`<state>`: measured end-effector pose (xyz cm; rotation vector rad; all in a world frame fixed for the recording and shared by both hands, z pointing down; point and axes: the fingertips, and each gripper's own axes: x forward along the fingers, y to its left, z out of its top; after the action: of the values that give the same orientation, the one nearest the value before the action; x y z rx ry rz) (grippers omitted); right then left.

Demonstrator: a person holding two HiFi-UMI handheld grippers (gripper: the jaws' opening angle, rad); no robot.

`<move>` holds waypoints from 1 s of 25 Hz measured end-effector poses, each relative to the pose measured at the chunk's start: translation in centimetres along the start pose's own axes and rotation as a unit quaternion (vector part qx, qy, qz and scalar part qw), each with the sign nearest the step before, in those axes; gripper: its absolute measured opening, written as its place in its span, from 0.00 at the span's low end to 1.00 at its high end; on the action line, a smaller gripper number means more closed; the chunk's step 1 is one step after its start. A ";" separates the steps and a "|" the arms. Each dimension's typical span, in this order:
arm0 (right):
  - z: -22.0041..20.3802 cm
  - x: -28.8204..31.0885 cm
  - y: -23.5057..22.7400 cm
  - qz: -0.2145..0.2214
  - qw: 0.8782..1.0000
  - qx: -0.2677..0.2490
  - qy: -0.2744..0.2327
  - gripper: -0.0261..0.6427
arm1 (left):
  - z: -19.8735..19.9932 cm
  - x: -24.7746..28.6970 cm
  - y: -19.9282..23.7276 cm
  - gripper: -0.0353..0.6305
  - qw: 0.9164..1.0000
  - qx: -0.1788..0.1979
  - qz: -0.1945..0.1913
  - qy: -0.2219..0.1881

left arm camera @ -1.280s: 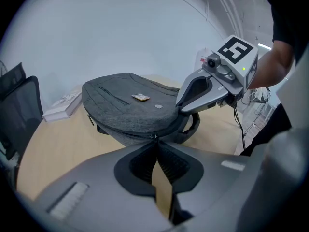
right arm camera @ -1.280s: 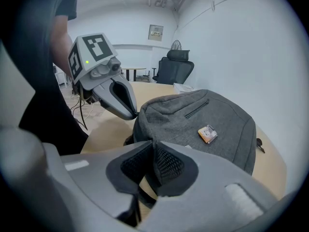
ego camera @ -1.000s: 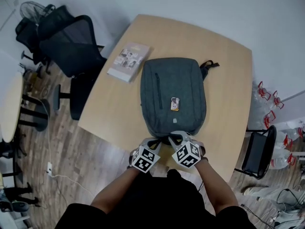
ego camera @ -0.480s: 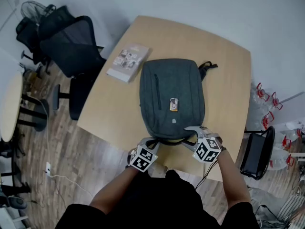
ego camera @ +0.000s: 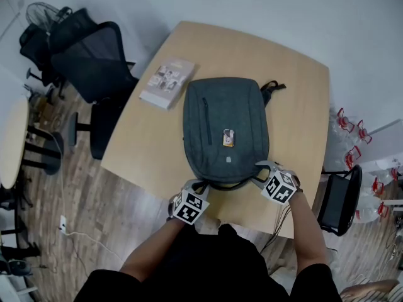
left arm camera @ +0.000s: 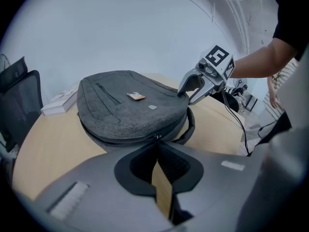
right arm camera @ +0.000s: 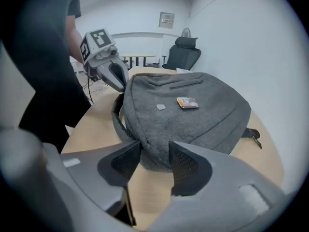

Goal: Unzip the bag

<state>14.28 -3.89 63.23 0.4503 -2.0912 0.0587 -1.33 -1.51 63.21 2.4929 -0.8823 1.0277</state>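
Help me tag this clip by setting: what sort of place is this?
Probably an office or meeting room: a light wooden table with rounded corners holding a grey fabric backpack, black mesh office chairs beside it, and plain white walls.

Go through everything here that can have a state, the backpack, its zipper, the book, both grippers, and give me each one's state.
backpack: flat on the table, zipped closed
zipper pull: at the near end, pinched
left gripper: shut on the zipper pull
right gripper: open, jaws just opened, then eased in slightly; backpack corner between them
book: closed
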 end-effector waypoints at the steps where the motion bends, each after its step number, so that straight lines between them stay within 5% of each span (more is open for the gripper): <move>1: 0.0 0.0 0.1 -0.009 1.000 0.018 -0.004 0.31 | 0.0 0.0 0.2 0.09 1.000 -0.001 0.003 -0.001; 10: 1.1 0.3 3.3 -0.085 0.983 0.165 -0.006 0.28 | 0.4 0.3 4.2 0.09 0.999 -0.021 0.034 -0.012; 14: 2.7 -0.1 4.8 -0.045 0.971 0.213 -0.095 0.27 | 0.1 0.1 5.9 0.09 0.999 -0.022 0.043 -0.007; 17: 3.3 -0.7 5.0 -0.023 0.972 0.197 -0.127 0.24 | -0.4 -0.1 6.0 0.09 0.999 -0.015 0.034 -0.003; 21: 3.7 -0.6 5.0 -0.021 0.982 0.144 -0.118 0.17 | -0.6 -0.3 5.5 0.09 0.999 -0.005 0.033 0.001; 25: 4.2 -0.1 4.9 -0.022 0.983 0.142 -0.111 0.12 | -0.7 -0.8 5.2 0.09 0.999 0.015 0.039 0.007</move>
<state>9.27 -0.26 61.56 0.7028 -2.2996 0.2964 -5.48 -4.85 63.39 2.4895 -0.9746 1.0909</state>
